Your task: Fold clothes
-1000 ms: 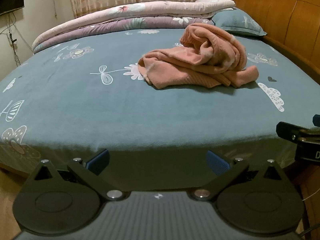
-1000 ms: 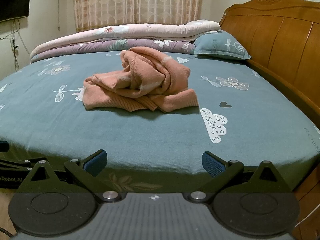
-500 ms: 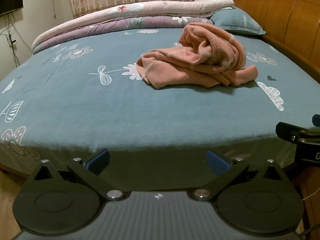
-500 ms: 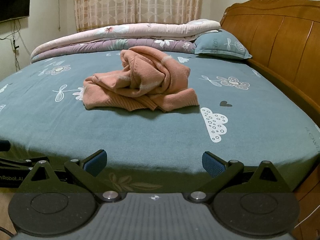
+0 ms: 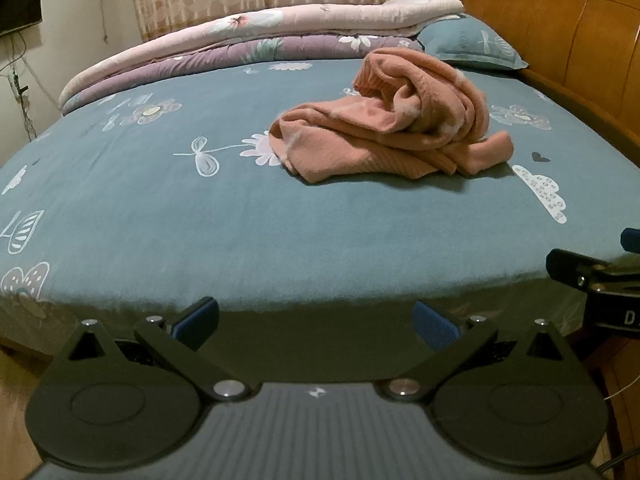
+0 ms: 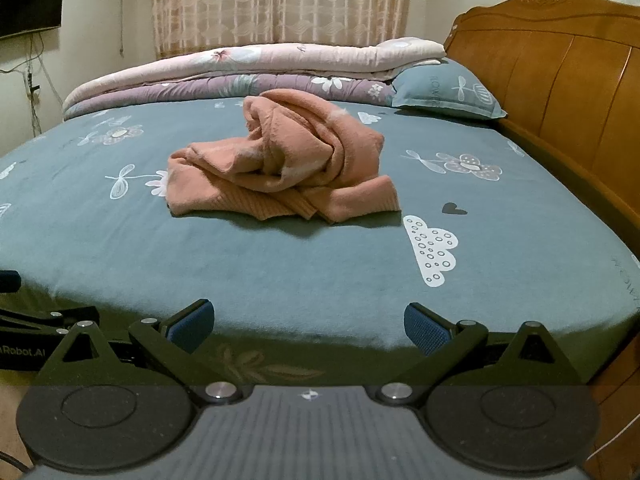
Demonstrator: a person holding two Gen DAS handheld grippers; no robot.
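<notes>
Nothing moved; pink garment (image 6: 280, 168) sits crumpled mid-frame on bed (image 6: 320, 272). Both my grippers, left gripper (image 5: 316, 322) and right gripper (image 6: 306, 326), gape empty. Risk: grabbing several bunched layers.

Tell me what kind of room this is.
A bedroom in a home, most likely. A bed with a blue-green floral sheet fills the view, with a wooden headboard, a pillow and folded quilts at its far side. A crumpled pink garment lies on the sheet.
</notes>
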